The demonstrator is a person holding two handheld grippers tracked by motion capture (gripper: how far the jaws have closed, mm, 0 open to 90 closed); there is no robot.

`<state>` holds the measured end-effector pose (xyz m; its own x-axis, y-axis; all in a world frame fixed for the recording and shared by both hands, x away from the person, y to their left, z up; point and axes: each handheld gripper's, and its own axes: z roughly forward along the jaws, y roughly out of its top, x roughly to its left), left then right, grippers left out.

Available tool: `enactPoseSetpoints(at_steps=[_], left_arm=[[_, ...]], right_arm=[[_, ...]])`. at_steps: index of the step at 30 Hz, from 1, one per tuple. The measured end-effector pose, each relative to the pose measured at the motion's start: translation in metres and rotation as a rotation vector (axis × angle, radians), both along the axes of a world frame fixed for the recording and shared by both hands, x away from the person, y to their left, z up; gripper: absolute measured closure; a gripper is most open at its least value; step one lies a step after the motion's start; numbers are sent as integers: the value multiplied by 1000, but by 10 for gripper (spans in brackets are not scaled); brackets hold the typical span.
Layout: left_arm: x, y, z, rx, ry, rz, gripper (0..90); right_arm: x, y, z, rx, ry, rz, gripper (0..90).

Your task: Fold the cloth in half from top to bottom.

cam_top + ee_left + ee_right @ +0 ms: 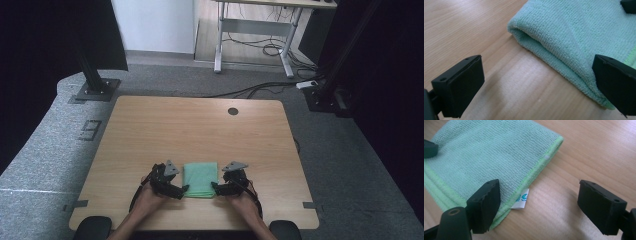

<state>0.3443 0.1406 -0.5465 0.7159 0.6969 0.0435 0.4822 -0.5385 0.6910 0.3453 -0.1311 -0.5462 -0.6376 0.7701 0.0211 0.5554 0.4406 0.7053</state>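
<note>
I see the folded cloth on the desk; left gripper at 9 o'clock, right gripper at 3, fingers apart.

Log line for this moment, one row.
green cloth folded on table | left gripper open at its left edge | right gripper open at its right edge

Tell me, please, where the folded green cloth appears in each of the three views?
High view: the green cloth lies near the table's front edge, between the two grippers.
Left gripper view: it fills the upper right, folded edge facing the camera.
Right gripper view: it fills the upper left.
Shared landmark: the wooden table.
</note>
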Motion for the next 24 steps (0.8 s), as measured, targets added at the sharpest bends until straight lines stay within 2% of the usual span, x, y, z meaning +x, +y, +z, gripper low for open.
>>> enactPoseSetpoints(at_steps=[7, 13, 24], left_arm=[[20, 2, -1, -7, 6, 30, 0], [37, 1, -2, -11, 14, 47, 0], [57, 0, -2, -21, 34, 71, 0]], right_arm=[[11, 2, 0, -6, -16, -12, 184], [25, 1, -1, 11, -5, -28, 181], [47, -1, -2, 20, -3, -60, 172]])
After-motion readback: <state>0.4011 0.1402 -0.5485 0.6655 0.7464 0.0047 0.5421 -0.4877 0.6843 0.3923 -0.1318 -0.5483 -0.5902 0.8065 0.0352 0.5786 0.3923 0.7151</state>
